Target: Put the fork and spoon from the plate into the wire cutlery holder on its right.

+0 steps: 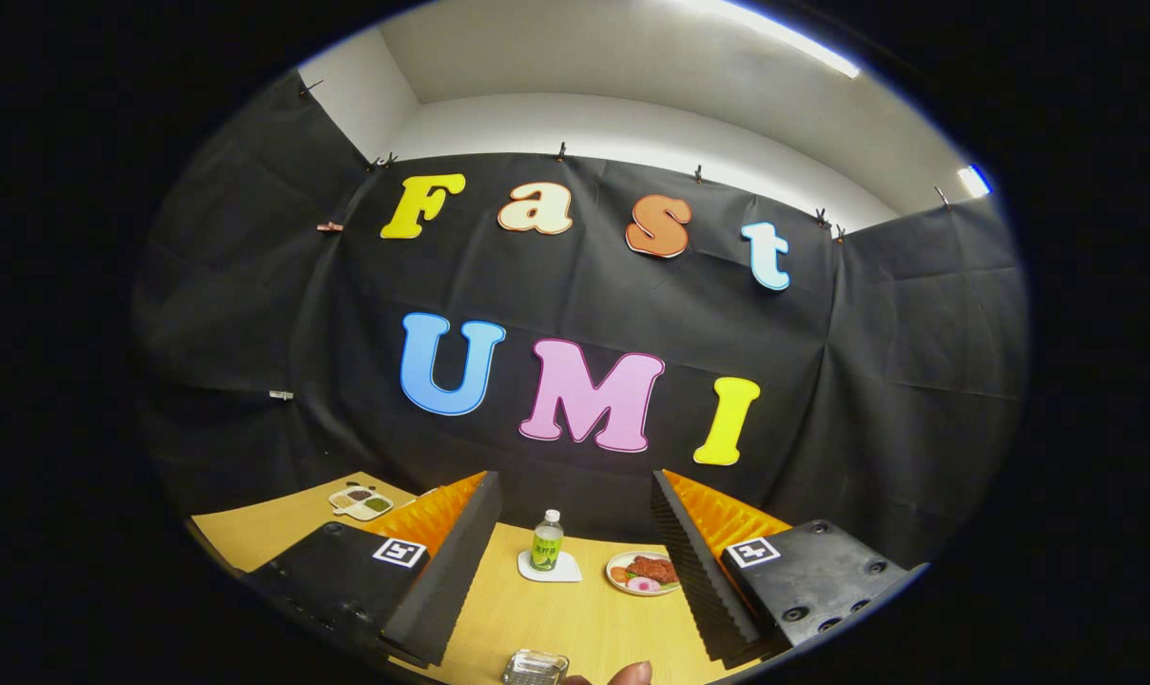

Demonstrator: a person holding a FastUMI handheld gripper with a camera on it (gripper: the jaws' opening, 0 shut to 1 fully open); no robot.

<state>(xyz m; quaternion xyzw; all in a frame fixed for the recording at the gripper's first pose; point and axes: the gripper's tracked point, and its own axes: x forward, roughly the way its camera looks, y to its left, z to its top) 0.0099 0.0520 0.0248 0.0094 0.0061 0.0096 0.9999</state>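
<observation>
Tool: the tool [575, 571] is held high and level, its fingers wide apart, gripping nothing.
Task things: fork, spoon and wire holder I cannot make out; a plate [642, 574] with food on it lies far ahead on the counter [575, 618].
Other things: a green bottle [547, 540] stands on a white coaster [550, 568]; a small glass dish [535, 667] is close, a fingertip [629, 674] beside it.
Progress: judged not begun; both pieces remain to move.

Bottle [547, 539], food plate [643, 573], snack tray [360, 501]
</observation>
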